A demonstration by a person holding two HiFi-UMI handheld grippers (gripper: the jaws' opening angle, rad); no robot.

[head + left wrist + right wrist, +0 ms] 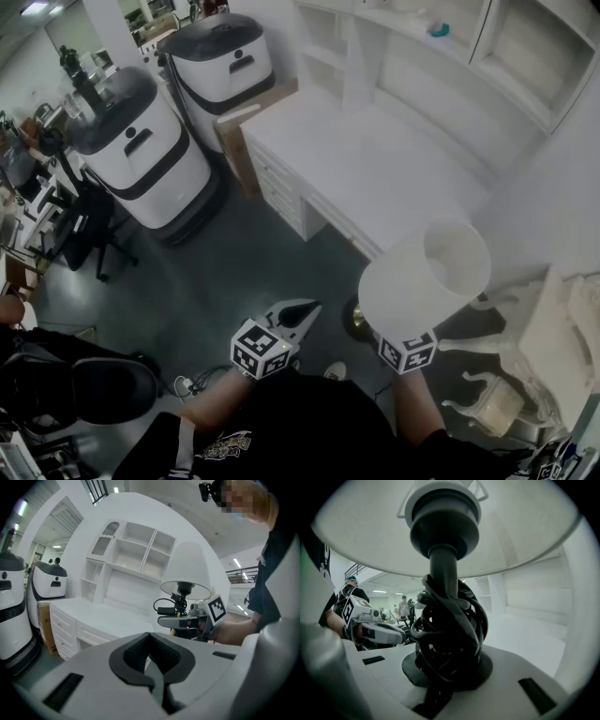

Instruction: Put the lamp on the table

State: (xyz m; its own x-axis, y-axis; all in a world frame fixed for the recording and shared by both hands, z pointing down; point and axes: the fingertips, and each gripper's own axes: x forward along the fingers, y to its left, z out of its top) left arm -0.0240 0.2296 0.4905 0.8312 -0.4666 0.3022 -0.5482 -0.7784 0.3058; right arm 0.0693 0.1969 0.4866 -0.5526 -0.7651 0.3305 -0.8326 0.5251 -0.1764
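So the big white table (375, 164) is sitting ahead of you, top bare as far as I can see, with shelves stacked on its far side. The lamp (427, 272) isn't on it yet. You're holding it up in the air over the dark floor, just short of the table's front edge, roughly upright with the shade (525, 536) leaning slightly toward the table. I'd call this the carry stage: lamp picked up, not yet delivered.

Your right gripper (449, 677) is doing all the work. It's closed partway around the dark stem (443, 573), low down under the shade, and it's squeezing the black cord (450, 630) that's wound in loops round that stem. So the pads are probably biting on cord as much as on the post, which could make the grip a bit squishy.

Your left gripper (151, 665) is hanging just beside the lamp, pointing toward the table, pads closed together with nothing in them. It's just along for the ride right now.

For the next move, I'm thinking you want to bring the lamp forward until the base is fully over the tabletop, well in from the edge, then lower it straight down with the stem vertical. Only let go once the base is sitting flat, since that shade makes it top-heavy. The spare left gripper could steady it if it's wobbling.
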